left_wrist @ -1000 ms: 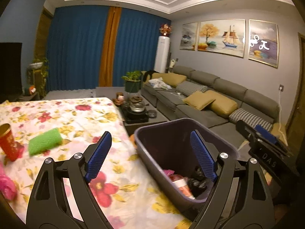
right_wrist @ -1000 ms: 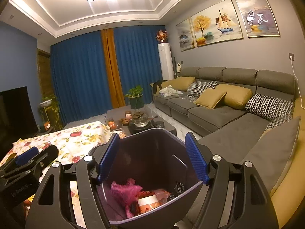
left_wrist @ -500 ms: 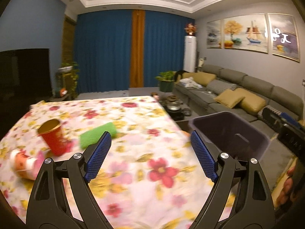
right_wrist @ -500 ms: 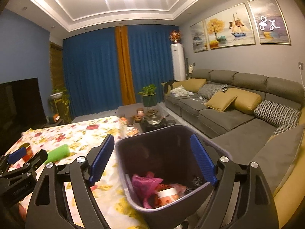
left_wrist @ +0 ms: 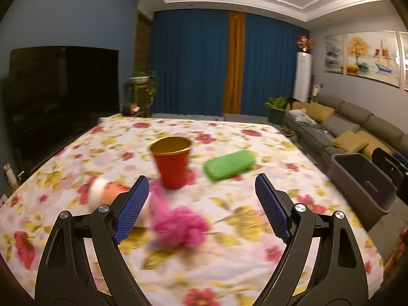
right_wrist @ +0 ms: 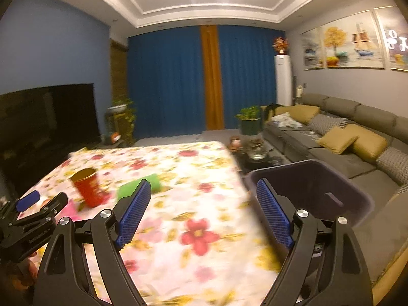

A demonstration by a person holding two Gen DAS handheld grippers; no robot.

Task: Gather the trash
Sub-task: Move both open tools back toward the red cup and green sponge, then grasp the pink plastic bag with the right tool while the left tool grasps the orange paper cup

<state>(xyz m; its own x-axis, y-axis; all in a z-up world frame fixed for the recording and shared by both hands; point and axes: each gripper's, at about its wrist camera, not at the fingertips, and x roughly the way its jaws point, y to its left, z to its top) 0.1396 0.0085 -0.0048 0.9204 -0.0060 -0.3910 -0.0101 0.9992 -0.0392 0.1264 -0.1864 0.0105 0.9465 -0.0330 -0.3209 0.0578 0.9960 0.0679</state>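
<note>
motion blur smears the pink clump (left_wrist: 178, 225) and the lying cup (left_wrist: 107, 193) near the table's (left_wrist: 255, 137) front left corner, and the left claw's (left_wrist: 201, 210) finger hides part of that cup. in the right wrist view the bin (right_wrist: 339, 178) off the table's right edge shows nothing of its contents, with the right claw's (right_wrist: 204, 213) finger covering its near rim. the left claw is cut off there by the picture's left edge.

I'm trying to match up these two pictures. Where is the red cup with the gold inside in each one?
Left wrist view: the red cup stands upright near the picture's middle, on the flowered tablecloth, left of the green sponge.
Right wrist view: the red cup is at lower left, again left of the green sponge.
Shared landmark: the orange curtain strip between blue curtains.
</note>
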